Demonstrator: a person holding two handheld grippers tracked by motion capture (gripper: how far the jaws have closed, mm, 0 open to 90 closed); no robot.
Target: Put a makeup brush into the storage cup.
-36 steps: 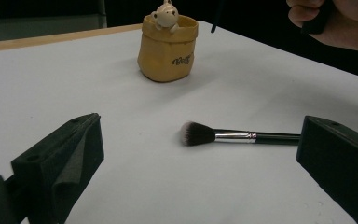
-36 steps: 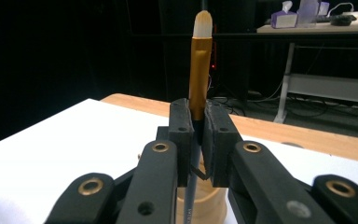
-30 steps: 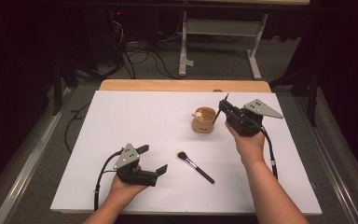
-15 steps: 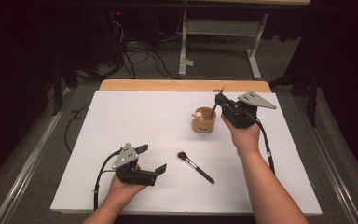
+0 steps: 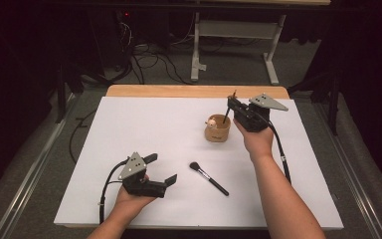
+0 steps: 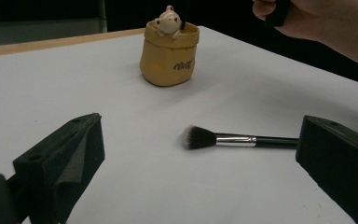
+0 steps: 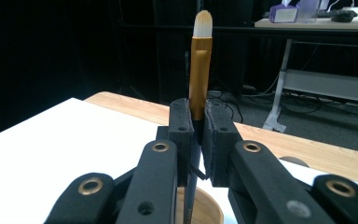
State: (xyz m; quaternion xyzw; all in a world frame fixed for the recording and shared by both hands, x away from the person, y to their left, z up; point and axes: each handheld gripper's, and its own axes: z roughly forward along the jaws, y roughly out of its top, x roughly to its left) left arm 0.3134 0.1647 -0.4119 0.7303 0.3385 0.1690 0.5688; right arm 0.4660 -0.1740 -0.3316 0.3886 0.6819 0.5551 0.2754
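A yellow sack-shaped cup (image 5: 217,130) with a small bear figure on its rim stands right of the table's middle. My right gripper (image 5: 233,105) hovers just right of and above it, shut on a thin brush (image 5: 227,114) whose dark handle slants down into the cup. In the right gripper view the brush's gold ferrule and pale tip (image 7: 200,70) stand up above the shut jaws, and the cup's rim (image 7: 209,212) lies below. A black makeup brush (image 5: 209,178) lies flat on the table. My left gripper (image 5: 160,169) rests open near the front left; the makeup brush (image 6: 233,139) lies beyond its jaws.
The white table top (image 5: 129,129) has a wooden strip (image 5: 194,91) along its far edge. Beyond it are a metal stand (image 5: 229,45) and cables on the floor. A cable (image 5: 281,159) trails from the right gripper along the forearm.
My right gripper has shifted a little left and away with the thin brush, closer over the cup. The left gripper and the makeup brush have stayed put.
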